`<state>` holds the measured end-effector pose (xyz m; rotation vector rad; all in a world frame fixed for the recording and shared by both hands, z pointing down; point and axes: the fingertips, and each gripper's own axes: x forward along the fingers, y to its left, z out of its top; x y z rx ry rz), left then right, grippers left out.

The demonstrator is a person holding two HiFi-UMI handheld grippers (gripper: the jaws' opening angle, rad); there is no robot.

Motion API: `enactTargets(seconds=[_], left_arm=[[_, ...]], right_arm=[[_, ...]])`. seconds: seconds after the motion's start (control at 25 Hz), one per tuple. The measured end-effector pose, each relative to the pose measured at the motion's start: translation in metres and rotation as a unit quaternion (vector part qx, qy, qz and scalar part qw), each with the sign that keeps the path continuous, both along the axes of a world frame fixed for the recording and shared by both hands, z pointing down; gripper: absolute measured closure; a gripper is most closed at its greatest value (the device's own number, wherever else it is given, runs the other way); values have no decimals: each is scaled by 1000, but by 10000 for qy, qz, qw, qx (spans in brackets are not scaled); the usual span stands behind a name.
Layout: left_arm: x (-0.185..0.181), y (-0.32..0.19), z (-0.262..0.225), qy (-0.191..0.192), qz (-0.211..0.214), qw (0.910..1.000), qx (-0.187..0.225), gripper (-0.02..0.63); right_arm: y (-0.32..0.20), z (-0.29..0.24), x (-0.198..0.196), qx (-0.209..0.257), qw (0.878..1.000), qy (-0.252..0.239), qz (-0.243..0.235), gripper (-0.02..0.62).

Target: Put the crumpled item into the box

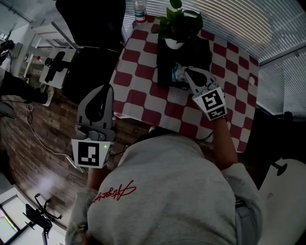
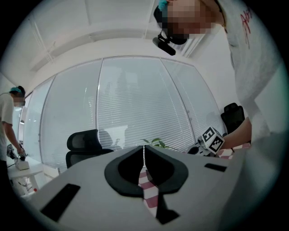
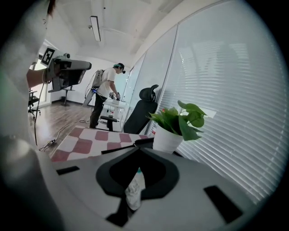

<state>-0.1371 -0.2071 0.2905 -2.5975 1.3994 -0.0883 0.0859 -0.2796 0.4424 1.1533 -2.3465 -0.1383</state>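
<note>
Step in hand: the crumpled item (image 3: 134, 189) is being carried to the box (image 1: 198, 55). I judge it close to release.
Crumpled item: a pale wad pinched low between the right gripper's jaws. In the head view it shows as a light patch at the gripper's tips, over the near part of the box.
Right gripper (image 1: 185, 72): jaws pressed onto the wad, reaching forward above the box's near edge.
Left gripper (image 2: 143, 153): jaws pressed together with nothing between them, and only checked cloth shows through the slit below the tips. It hangs off the table's near-left corner, well apart from the box.
Box: black and flat-looking, resting on the red-and-white checked tablecloth (image 1: 138, 72).
Box opening: the head view is dark here. The box is probably open-topped, but its inside cannot be made out.
Potted plant (image 3: 178, 122): green leaves in a white pot at the box's far side, with leaves overhanging it.
Water bottle (image 1: 139, 11): at the table's far edge, clear of the work.
Doing it well: bring the tips past the near wall, so the wad hangs over the inside rather than the rim. Lower them a little, then spread the jaws fully so the light wad drops free.
Risk: a crumpled wad can cling to one pad or spring off the rim onto the cloth.
Clearance: keep short of the plant's leaves.
</note>
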Motion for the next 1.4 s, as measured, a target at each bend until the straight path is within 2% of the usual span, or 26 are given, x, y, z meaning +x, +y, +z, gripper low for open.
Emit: enactTargets(seconds=[0.4,1.12,1.4], left_arm=[[5,4,0,-1,115,9999,12,583],[10,9,-3,-21,268,9996,129,583],[16,10,-8,46,391,9990,214,583]], right_arm=[[11,-22,7,314,9980,-456,304,584],[33,-59,11,650,9896,-1174,514,584],[41,-70,15,810,9868,-1278,574,584]])
